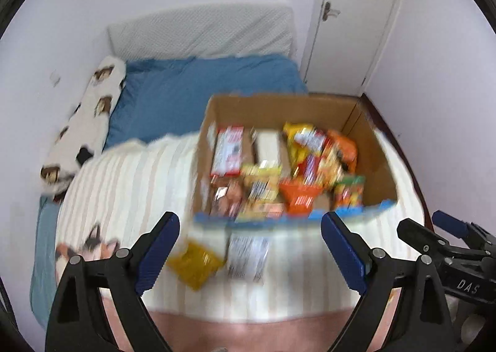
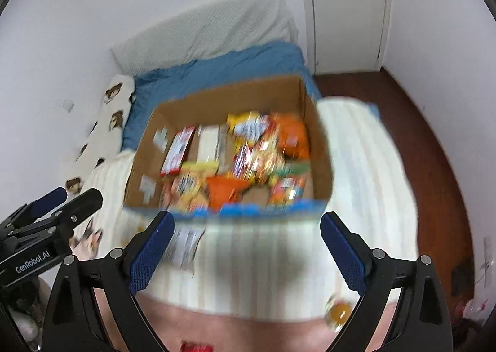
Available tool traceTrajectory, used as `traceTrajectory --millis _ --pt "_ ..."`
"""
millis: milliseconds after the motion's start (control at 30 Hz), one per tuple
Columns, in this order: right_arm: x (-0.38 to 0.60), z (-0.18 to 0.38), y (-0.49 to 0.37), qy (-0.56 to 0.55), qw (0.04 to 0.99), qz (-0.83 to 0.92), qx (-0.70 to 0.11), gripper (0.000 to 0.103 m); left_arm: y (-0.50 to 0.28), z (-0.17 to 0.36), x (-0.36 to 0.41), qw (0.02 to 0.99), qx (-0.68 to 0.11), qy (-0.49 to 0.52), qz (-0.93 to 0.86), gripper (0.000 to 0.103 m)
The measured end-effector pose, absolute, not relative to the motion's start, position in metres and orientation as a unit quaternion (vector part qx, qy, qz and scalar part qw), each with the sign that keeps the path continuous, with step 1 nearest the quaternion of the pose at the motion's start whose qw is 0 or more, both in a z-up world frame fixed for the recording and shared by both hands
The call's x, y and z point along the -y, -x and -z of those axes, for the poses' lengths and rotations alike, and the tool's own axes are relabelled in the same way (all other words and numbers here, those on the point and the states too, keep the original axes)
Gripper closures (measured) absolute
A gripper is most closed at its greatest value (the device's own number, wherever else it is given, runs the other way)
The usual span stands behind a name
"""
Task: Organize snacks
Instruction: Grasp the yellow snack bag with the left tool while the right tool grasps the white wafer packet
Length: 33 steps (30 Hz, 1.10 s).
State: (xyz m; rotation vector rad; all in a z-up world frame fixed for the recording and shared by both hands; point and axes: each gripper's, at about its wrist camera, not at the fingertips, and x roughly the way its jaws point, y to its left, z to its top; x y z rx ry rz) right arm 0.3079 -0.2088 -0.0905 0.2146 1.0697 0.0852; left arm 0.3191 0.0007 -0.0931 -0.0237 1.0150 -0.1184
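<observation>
1. On the bed, left wrist view: cardboard box (image 1: pixel 365 147) resting on a cream striped blanket (image 1: pixel 130 184), crammed with mixed snack packs.
2. Just in front of the box, lying loose on the blanket: yellow packet (image 1: pixel 195 263) and, touching it, silver packet (image 1: pixel 248 254).
3. Left gripper (image 1: pixel 249 254) spread wide, holding nothing, hovering above those two loose packets.
4. Likely to handle light and crinkly, with slick foil prone to slipping; best pinched across a flat face or by a sealed edge, gently, since contents may crush.
5. Inside the box: red-and-white carton (image 1: pixel 228 150) looking stiff enough for a firm squeeze across its narrow sides; orange bag (image 1: pixel 342 147) looking puffy and soft.
6. Much blurred, so print unreadable.
7. Over the same bed, right wrist view: box (image 2: pixel 217 110) near centre, open top, blue printed front edge, colours inside red, yellow, orange and white.
8. Right gripper (image 2: pixel 248 254) also spread wide and empty, poised short of the box front.
9. Silver packet (image 2: pixel 184 243) partly hidden behind the left-hand finger.
10. Small round orange item (image 2: pixel 341 310) by the blanket's near edge; kind too blurred to tell.
11. Box itself probably too heavy and too broad for one gripper; better taken by a wall rim with both, or emptied piece by piece.
</observation>
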Motion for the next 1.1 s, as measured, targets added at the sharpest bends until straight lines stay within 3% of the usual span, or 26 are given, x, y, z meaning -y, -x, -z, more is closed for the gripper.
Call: traceTrajectory --millis 300,433,700,733,800,1100 --pt "0.150 0.199 -0.299 -0.164 0.788 -0.104 -0.584 0.006 -0.275 0.199 -0.088 0.804 -0.590 0.048 -0.052 0.009" --pt "0.113 0.242 -0.327 -0.170 0.770 -0.110 -0.605 0.024 -0.276 0.226 -0.105 0.796 -0.599 0.039 -0.077 0.009" --pt "0.066 0.305 -0.377 -0.186 0.744 -0.083 -0.637 0.024 -0.295 0.254 -0.101 0.790 -0.608 -0.053 -0.058 0.009" --pt "0.062 0.306 -0.378 -0.176 0.751 -0.077 -0.632 0.024 -0.297 0.255 -0.099 0.789 -0.609 -0.062 -0.052 0.009" --pt "0.058 0.309 -0.376 -0.151 0.755 -0.073 -0.633 0.037 -0.302 0.256 -0.095 0.789 -0.608 -0.079 -0.038 0.009" --pt "0.108 0.308 -0.333 -0.097 0.745 -0.059 -0.658 0.038 -0.341 0.268 -0.046 0.767 -0.617 -0.158 0.072 0.009"
